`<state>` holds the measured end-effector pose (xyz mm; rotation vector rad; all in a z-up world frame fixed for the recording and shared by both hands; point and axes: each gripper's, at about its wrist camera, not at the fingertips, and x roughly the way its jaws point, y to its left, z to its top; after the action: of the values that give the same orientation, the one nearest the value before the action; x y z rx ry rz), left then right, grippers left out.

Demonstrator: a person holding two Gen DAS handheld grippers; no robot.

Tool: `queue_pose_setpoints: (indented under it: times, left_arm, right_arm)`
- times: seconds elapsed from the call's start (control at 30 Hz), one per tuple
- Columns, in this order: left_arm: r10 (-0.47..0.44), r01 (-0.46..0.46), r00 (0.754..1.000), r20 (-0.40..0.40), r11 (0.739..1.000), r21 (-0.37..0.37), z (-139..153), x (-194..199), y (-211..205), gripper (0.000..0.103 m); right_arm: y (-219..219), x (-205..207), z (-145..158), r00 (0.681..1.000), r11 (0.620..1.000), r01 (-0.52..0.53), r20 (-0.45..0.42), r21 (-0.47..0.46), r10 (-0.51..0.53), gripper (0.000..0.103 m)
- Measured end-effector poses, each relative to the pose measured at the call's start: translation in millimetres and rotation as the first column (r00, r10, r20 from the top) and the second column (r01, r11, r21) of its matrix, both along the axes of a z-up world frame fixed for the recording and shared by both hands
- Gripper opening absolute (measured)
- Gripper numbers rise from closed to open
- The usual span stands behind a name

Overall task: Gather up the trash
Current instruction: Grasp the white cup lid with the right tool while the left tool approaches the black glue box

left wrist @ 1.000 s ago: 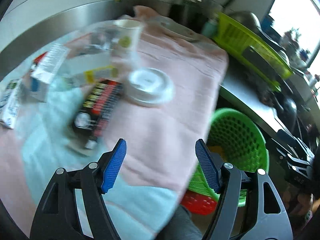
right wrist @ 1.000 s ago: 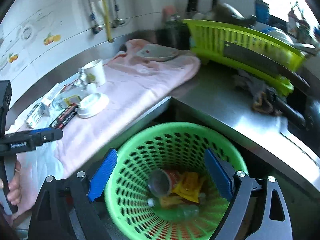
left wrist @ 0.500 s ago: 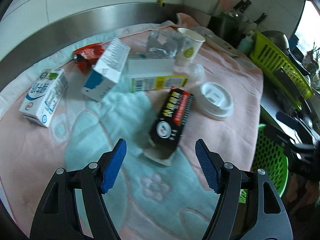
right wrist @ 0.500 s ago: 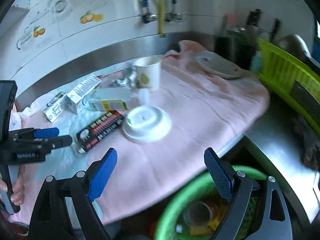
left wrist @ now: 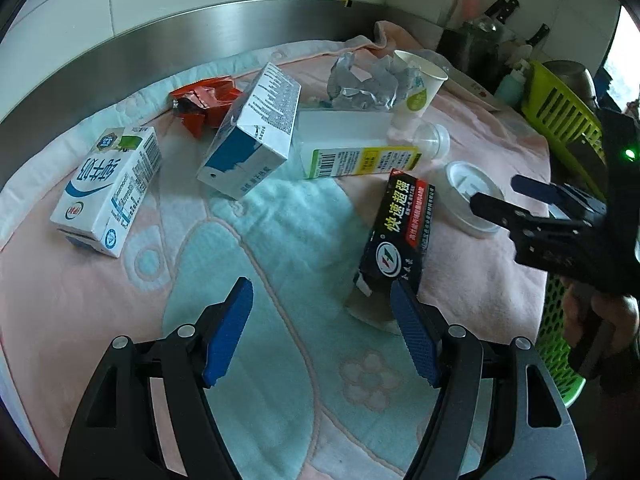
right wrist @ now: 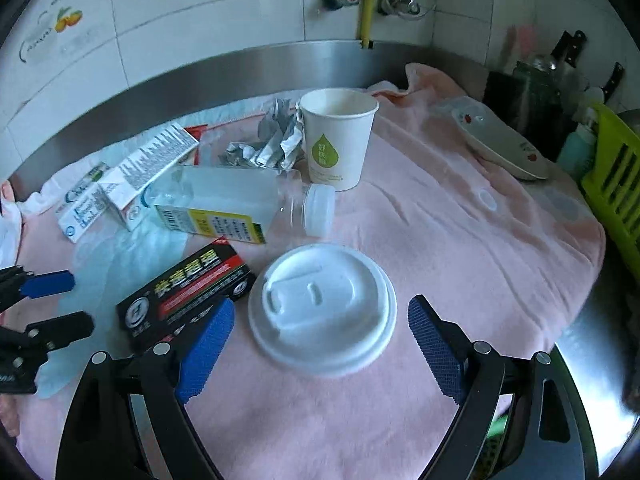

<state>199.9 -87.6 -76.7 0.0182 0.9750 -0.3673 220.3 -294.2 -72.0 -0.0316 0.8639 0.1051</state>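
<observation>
Trash lies on a pink and blue towel (left wrist: 280,240). A black box (left wrist: 400,236) (right wrist: 184,292) lies just ahead of my open, empty left gripper (left wrist: 320,332), by its right finger. A white plastic lid (right wrist: 322,308) (left wrist: 468,196) lies just ahead of my open, empty right gripper (right wrist: 320,356). Further back lie a clear bottle (right wrist: 224,204) (left wrist: 352,152), a paper cup (right wrist: 338,136) (left wrist: 420,88), crumpled foil (right wrist: 268,140) (left wrist: 360,80), two milk cartons (left wrist: 108,188) (left wrist: 256,132) and a red wrapper (left wrist: 204,100).
A green basket (left wrist: 560,320) stands below the counter's right edge. A yellow-green dish rack (right wrist: 616,184) and a white plate (right wrist: 500,144) are at the right. Knives (right wrist: 568,56) stand in the back corner. A steel backsplash (right wrist: 240,72) runs behind the towel.
Both grippers have swung left from the green basket to the towel. The right one now faces the white lid; the left one has come closer to the black box.
</observation>
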Motion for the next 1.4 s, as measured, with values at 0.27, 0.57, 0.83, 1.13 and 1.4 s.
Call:
queue_pose_setpoints:
  times: [0.27,0.57,0.83,1.13,1.4]
  left_arm:
    - [-0.014,0.014,1.0,0.001,1.0,0.015,-5,7,-6,0.071]
    - [-0.042,0.042,0.999,0.006,0.999,0.031,-8,16,-20,0.071]
    - [-0.095,0.095,0.995,0.004,0.995,0.041,-11,30,-40,0.071]
    - [-0.168,0.168,0.986,-0.004,0.984,0.052,-18,44,-73,0.071]
    - [-0.195,0.195,0.981,-0.016,0.98,0.047,-28,46,-82,0.068]
  right_arm:
    - [1,19,-19,0.999,0.999,-0.006,-0.039,-0.038,0.005,0.085]
    - [-1,18,-21,0.999,1.0,-0.001,-0.034,-0.021,0.0,0.083]
    - [-16,-4,-10,1.0,1.0,0.026,-0.01,-0.005,-0.026,0.083]
    - [-30,-33,3,0.998,0.998,0.054,0.012,0.028,-0.055,0.083]
    - [-34,-51,9,0.997,0.997,0.066,0.025,0.04,-0.067,0.083]
